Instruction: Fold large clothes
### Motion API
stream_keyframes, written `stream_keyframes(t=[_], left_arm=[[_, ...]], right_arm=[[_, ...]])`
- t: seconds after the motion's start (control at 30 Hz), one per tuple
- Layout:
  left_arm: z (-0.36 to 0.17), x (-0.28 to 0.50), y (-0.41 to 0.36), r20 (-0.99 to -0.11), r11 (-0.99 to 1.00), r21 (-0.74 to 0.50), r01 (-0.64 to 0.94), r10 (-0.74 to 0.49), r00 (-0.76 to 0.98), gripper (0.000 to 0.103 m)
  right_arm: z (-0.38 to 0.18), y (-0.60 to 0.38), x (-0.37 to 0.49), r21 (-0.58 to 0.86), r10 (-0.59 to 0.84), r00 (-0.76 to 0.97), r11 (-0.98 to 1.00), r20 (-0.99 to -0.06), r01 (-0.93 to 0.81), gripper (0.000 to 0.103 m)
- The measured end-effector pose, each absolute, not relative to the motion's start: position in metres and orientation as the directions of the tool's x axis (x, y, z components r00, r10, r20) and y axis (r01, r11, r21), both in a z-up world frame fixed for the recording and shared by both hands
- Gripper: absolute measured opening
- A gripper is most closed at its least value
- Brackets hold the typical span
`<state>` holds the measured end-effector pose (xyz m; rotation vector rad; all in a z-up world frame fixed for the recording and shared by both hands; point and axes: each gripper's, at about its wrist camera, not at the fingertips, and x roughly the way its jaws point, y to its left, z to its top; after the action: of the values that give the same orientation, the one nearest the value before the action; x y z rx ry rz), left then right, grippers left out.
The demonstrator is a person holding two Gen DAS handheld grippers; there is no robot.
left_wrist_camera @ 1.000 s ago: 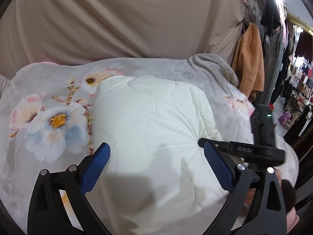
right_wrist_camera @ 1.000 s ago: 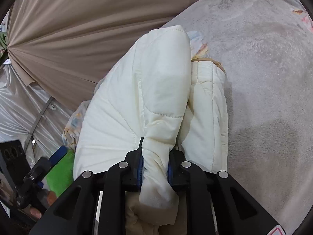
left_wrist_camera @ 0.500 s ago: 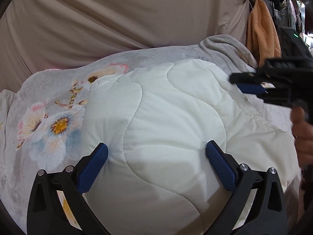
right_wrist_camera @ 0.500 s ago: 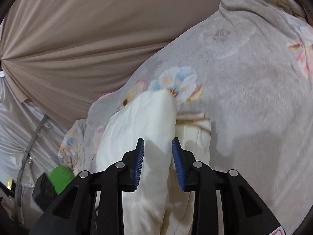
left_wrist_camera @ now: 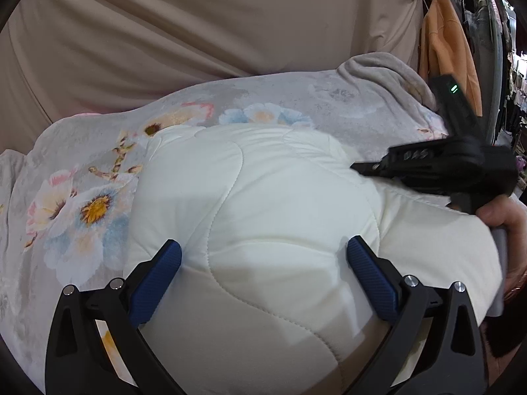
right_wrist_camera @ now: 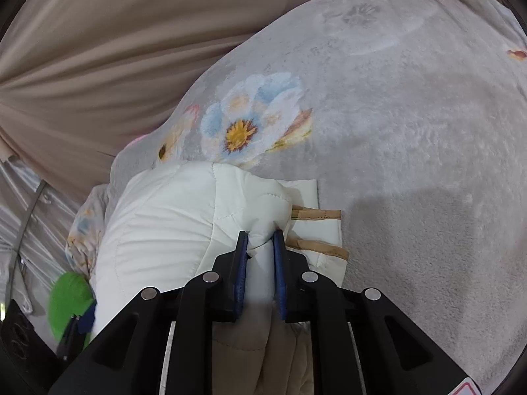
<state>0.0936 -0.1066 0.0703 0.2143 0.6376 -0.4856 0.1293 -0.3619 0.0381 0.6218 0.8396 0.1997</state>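
A white quilted garment (left_wrist_camera: 263, 197) lies bundled on a grey floral blanket (left_wrist_camera: 82, 204). My left gripper (left_wrist_camera: 263, 245) is open wide, its blue pads (left_wrist_camera: 154, 283) resting on the padded bulge with no pinch. In the left wrist view my right gripper (left_wrist_camera: 428, 164) reaches in from the right over the garment, with a person's hand (left_wrist_camera: 504, 217) on its handle. In the right wrist view the right gripper (right_wrist_camera: 261, 233) is closing, and its pads squeeze a fold of the white garment (right_wrist_camera: 164, 223). Tan-trimmed edges (right_wrist_camera: 316, 214) lie just right of that fold.
A beige curtain (left_wrist_camera: 230, 26) hangs behind the blanket. An orange garment (left_wrist_camera: 448, 42) hangs at the far right, beside a rack of dark clothes. A green object (right_wrist_camera: 67, 299) sits low at the left in the right wrist view. Bare blanket (right_wrist_camera: 411, 131) spreads to the right.
The right gripper let go of the raised garment, opened, then closed on a fold lower down. The garment dropped onto the blanket. My left gripper sank closer to the bulge.
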Motion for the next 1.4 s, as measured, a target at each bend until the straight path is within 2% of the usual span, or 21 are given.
stream_keyframes(t=[0.03, 0.2, 0.27, 0.4, 0.5, 0.53, 0.63, 0.7, 0.8, 0.87, 0.97, 1.03, 1.1, 1.17, 1.2, 1.23, 1.33, 1.37, 1.4], left_arm=[[0.070, 0.094, -0.105, -0.620, 0.867, 0.043, 0.496, -0.366, 0.694, 0.098], [0.070, 0.096, -0.100, -0.626, 0.870, 0.019, 0.493, -0.375, 0.684, 0.098], [0.070, 0.096, -0.100, -0.625, 0.870, 0.020, 0.493, -0.374, 0.685, 0.098], [0.071, 0.096, -0.099, -0.626, 0.870, 0.019, 0.492, -0.373, 0.685, 0.098], [0.072, 0.095, -0.099, -0.628, 0.873, 0.022, 0.486, -0.367, 0.686, 0.098], [0.072, 0.095, -0.099, -0.629, 0.875, 0.022, 0.484, -0.364, 0.686, 0.098], [0.074, 0.095, -0.097, -0.634, 0.876, 0.010, 0.482, -0.367, 0.680, 0.098], [0.074, 0.095, -0.096, -0.634, 0.873, 0.003, 0.487, -0.375, 0.676, 0.098], [0.071, 0.090, -0.101, -0.626, 0.870, 0.021, 0.493, -0.373, 0.685, 0.098], [0.069, 0.089, -0.103, -0.619, 0.874, 0.042, 0.485, -0.358, 0.699, 0.098], [0.071, 0.092, -0.101, -0.627, 0.875, 0.019, 0.484, -0.367, 0.688, 0.098], [0.072, 0.094, -0.098, -0.630, 0.874, 0.002, 0.486, -0.376, 0.680, 0.098], [0.072, 0.094, -0.098, -0.628, 0.875, 0.004, 0.485, -0.375, 0.682, 0.098], [0.072, 0.093, -0.100, -0.627, 0.876, 0.007, 0.483, -0.372, 0.685, 0.098], [0.072, 0.093, -0.099, -0.627, 0.875, 0.006, 0.484, -0.373, 0.684, 0.098], [0.072, 0.093, -0.099, -0.627, 0.875, 0.007, 0.484, -0.373, 0.684, 0.098], [0.072, 0.093, -0.100, -0.627, 0.875, 0.006, 0.484, -0.374, 0.683, 0.098], [0.072, 0.093, -0.100, -0.627, 0.875, 0.006, 0.484, -0.374, 0.683, 0.098], [0.072, 0.093, -0.100, -0.627, 0.876, 0.005, 0.483, -0.373, 0.683, 0.098]], right_arm=[[0.047, -0.361, 0.121, 0.583, 0.391, 0.671, 0.809, -0.630, 0.076, 0.018], [0.083, -0.361, 0.056, 0.575, 0.389, 0.702, 0.818, -0.597, 0.035, 0.023], [0.080, -0.357, 0.029, 0.547, 0.368, 0.692, 0.836, -0.621, 0.045, 0.023], [0.061, -0.343, -0.009, 0.570, 0.429, 0.652, 0.822, -0.625, 0.006, 0.024], [0.060, -0.329, -0.017, 0.501, 0.377, 0.662, 0.865, -0.648, -0.001, 0.024], [0.060, -0.329, -0.017, 0.496, 0.372, 0.665, 0.868, -0.648, -0.002, 0.017], [0.060, -0.330, -0.018, 0.489, 0.355, 0.681, 0.872, -0.641, 0.005, 0.008], [0.046, -0.332, -0.013, 0.450, 0.311, 0.669, 0.892, -0.675, 0.039, 0.006], [0.012, -0.343, -0.004, 0.535, 0.373, 0.643, 0.842, -0.669, 0.069, 0.005], [0.018, -0.344, -0.003, 0.523, 0.369, 0.636, 0.850, -0.678, 0.065, 0.004], [0.032, -0.347, 0.001, 0.526, 0.374, 0.627, 0.848, -0.684, 0.067, 0.010], [0.048, -0.357, 0.007, 0.558, 0.388, 0.655, 0.827, -0.649, 0.063, 0.018], [0.065, -0.370, 0.018, 0.558, 0.357, 0.695, 0.826, -0.624, 0.078, 0.018], [0.075, -0.379, 0.029, 0.555, 0.340, 0.711, 0.827, -0.616, 0.085, 0.025], [0.075, -0.383, 0.042, 0.559, 0.346, 0.704, 0.824, -0.621, 0.088, 0.034], [0.072, -0.384, 0.053, 0.561, 0.354, 0.689, 0.823, -0.633, 0.092, 0.035], [0.056, -0.377, 0.087, 0.584, 0.411, 0.628, 0.807, -0.660, 0.086, 0.035], [0.056, -0.374, 0.095, 0.596, 0.430, 0.621, 0.799, -0.655, 0.075, 0.030], [0.059, -0.371, 0.100, 0.592, 0.430, 0.626, 0.804, -0.651, 0.063, 0.017]])
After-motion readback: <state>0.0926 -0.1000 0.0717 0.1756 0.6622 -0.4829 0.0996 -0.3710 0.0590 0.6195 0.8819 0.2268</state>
